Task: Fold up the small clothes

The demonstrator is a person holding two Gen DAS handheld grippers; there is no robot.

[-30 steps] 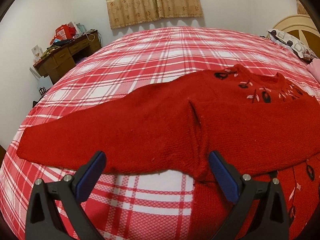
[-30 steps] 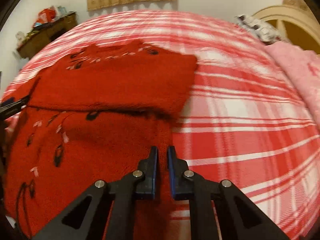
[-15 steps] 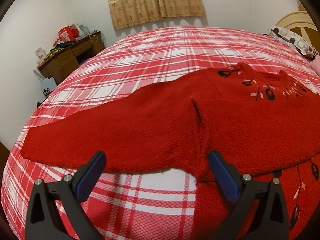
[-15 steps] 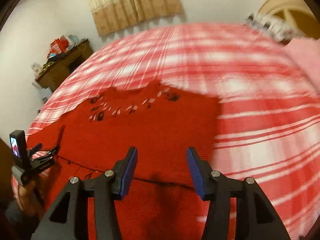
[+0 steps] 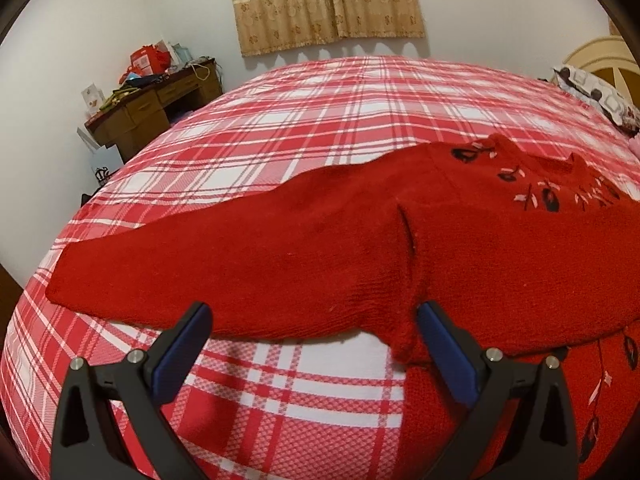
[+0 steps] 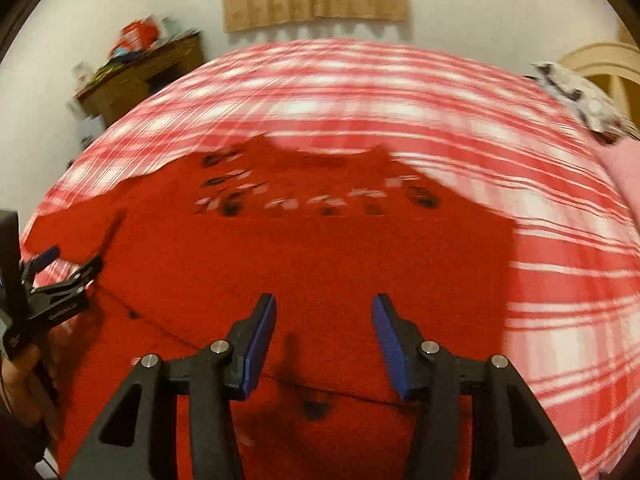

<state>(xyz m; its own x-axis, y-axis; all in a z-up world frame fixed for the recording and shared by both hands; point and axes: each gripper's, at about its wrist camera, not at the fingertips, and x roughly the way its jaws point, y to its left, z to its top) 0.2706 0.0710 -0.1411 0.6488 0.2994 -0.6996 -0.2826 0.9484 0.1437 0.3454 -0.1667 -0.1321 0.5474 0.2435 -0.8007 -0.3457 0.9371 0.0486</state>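
A red knitted sweater (image 5: 500, 264) with black and pink leaf embroidery lies flat on the red plaid bed (image 5: 320, 128). One sleeve (image 5: 208, 264) stretches out to the left. The other sleeve (image 6: 320, 248) is folded across the chest. My left gripper (image 5: 312, 312) is open wide at the near edge of the outstretched sleeve, with nothing between its blue pads. It also shows at the left edge of the right wrist view as the left gripper (image 6: 70, 262), held by a hand. My right gripper (image 6: 324, 300) hovers open over the folded sweater and holds nothing.
A cluttered wooden desk (image 5: 152, 104) stands at the far left by the wall, under a beige curtain (image 5: 324, 0). A patterned pillow (image 5: 596, 92) and a pink blanket (image 6: 624, 176) lie at the right by the headboard (image 6: 600, 60). Bare plaid sheet surrounds the sweater.
My right gripper opened, let go of the folded sleeve and swung left over the sweater's middle. The left gripper stayed put and open.
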